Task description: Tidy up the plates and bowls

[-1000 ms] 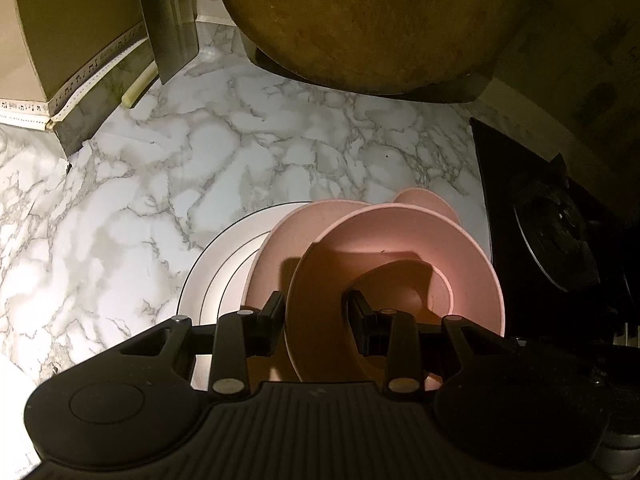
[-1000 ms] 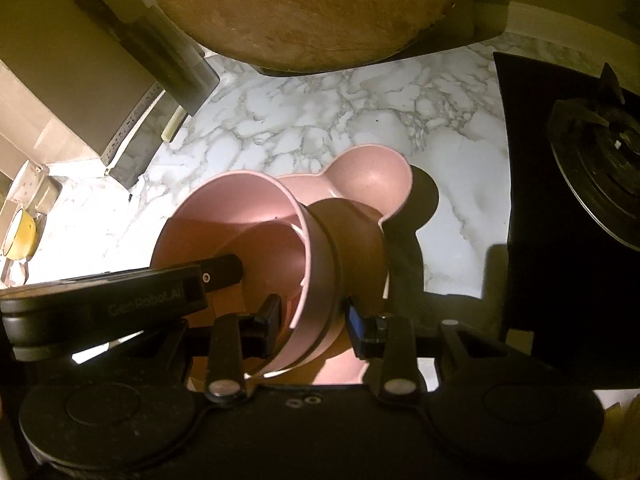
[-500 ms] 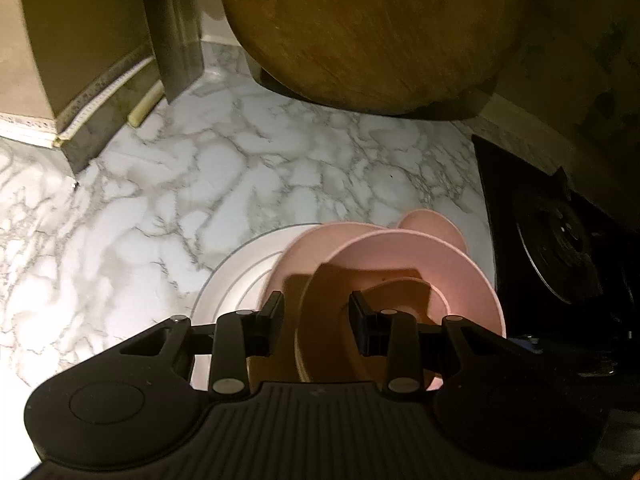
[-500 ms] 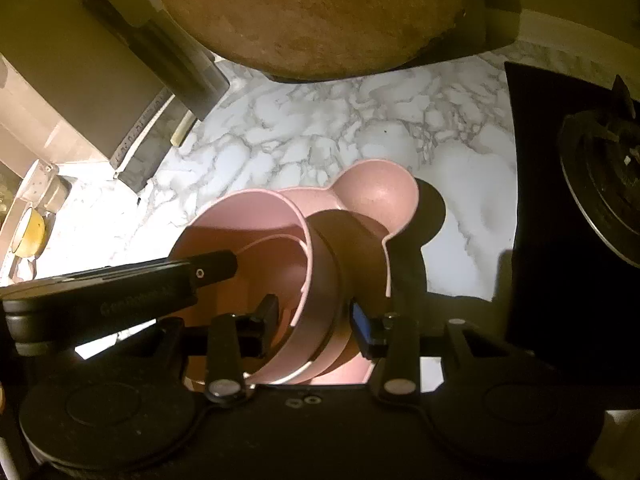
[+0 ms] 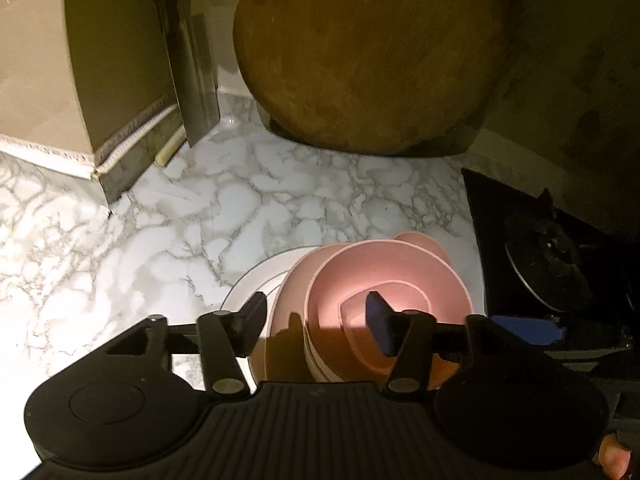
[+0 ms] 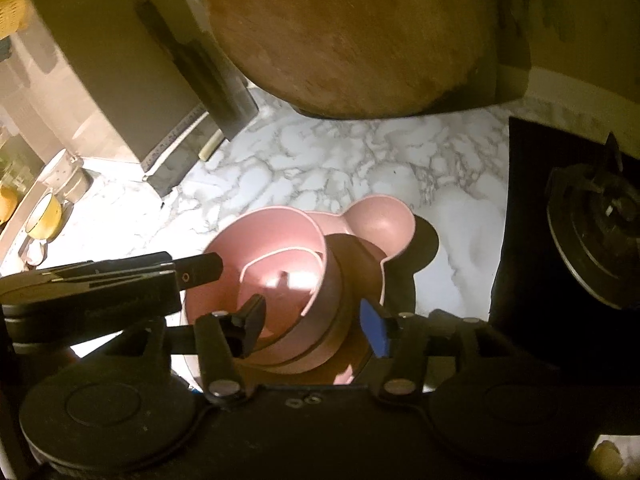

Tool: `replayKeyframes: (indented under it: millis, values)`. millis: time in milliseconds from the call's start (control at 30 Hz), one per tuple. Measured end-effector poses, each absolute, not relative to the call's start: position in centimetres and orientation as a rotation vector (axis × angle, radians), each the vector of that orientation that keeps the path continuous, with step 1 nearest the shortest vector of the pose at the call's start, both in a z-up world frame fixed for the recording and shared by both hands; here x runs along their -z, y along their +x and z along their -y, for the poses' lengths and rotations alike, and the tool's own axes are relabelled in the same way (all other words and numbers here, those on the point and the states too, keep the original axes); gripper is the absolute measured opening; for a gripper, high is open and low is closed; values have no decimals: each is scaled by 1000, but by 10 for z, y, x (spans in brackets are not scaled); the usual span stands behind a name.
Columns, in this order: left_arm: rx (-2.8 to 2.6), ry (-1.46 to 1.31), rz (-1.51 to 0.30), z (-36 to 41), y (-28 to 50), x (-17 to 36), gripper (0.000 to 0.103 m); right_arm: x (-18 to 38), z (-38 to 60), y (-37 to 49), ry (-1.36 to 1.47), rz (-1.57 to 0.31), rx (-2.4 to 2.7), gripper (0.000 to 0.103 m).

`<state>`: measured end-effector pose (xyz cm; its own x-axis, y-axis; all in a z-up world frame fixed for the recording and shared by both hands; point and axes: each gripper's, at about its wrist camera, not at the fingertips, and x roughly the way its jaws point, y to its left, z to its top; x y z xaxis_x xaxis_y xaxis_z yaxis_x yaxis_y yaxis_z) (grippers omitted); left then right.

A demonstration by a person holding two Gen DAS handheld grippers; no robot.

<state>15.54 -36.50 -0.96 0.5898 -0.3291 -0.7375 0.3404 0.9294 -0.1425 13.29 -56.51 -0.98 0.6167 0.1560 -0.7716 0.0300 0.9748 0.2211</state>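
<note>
Left gripper (image 5: 316, 320): jaws just opened, astride the pink bowl (image 5: 386, 300) rim, pads clear.
Right gripper (image 6: 312, 322): likewise just released, straddling the bowl's opposite rim.
Bowl: directly ahead, nested on pink plate (image 6: 390, 224) and white plate (image 5: 256, 280).
Cutting board (image 5: 368, 52): well beyond the bowl.

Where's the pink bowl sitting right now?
In both wrist views the pink bowl sits low centre, nested on the pink bear-eared plate over a white plate, on the marble counter left of the stove.

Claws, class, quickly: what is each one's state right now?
Left claw: open, just been opening, pink bowl between, unheld.
Right claw: same.
</note>
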Motion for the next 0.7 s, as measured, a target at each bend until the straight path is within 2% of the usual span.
replayKeyframes:
  millis: [167, 267, 433, 700]
  values:
    - [418, 21, -821, 353, 141, -2, 57, -4, 555, 115, 180, -838, -63, 62]
    - [426, 36, -786, 344, 132, -7, 66, -10, 547, 104, 158, -788, -59, 68]
    - [439, 53, -728, 324, 117, -14, 73, -15, 535, 88, 134, -720, -61, 78]
    - [454, 81, -646, 298, 91, -20, 74, -19, 517, 55, 94, -583, -63, 98]
